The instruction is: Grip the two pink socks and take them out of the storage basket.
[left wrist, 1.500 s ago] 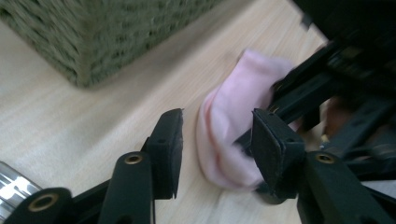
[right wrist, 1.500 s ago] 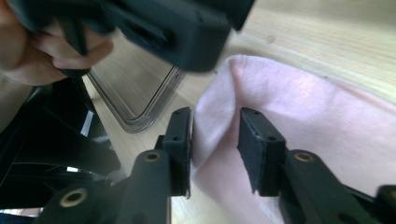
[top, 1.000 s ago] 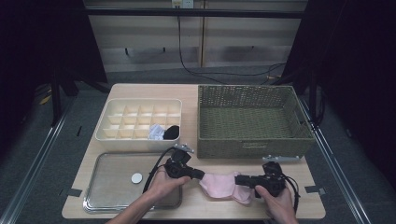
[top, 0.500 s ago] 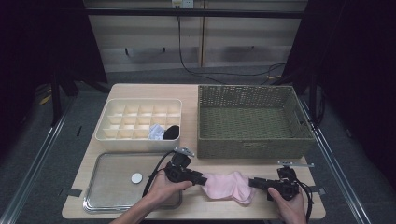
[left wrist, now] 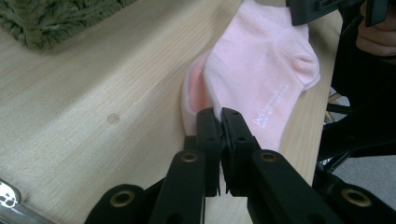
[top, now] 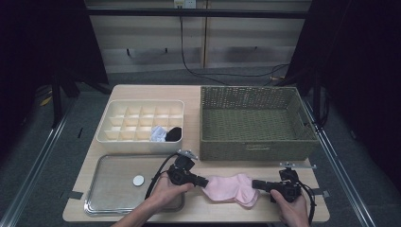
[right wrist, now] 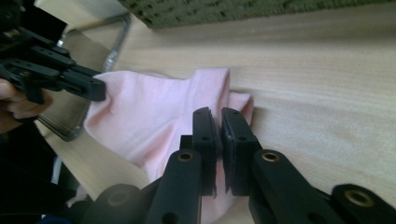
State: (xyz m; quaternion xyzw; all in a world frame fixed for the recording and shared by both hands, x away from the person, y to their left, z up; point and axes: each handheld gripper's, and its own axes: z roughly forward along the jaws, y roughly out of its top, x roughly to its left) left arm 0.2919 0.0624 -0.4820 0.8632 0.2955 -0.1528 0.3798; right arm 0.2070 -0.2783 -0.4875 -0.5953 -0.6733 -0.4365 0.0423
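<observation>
Clamped on the cuff edge of the pink ankle sock (left wrist: 261,70), our left gripper (left wrist: 219,114) has its jaws pressed together with a sliver of pale fabric pinched between the tips, as the left gripper view shows. Our right gripper (right wrist: 218,114) also has its jaws nearly together, with a narrow slit between them; they lie over the sock's other end, but we cannot tell whether any cloth is caught in them. From the high view, the sock (top: 231,188) lies flat on the near edge of the wooden table (top: 194,92), stretched left to right between the left gripper (top: 204,181) and the right gripper (top: 255,183), each held in one of our hands. White lettering shows on the sock's sole side in the left gripper view, and the heel makes a small bump near the right edge of the cloth. To the left of the sock sits a metal tray (top: 101,165) with a small white disc (top: 138,179) resting in it. Farther back on the left stands a cream divider box (top: 109,108); one of its near compartments holds a white rolled item (top: 158,134) and the one just right of it a black rolled item (top: 174,134). On the far right stands a green woven basket (top: 255,150), its near wall just beyond the sock.
</observation>
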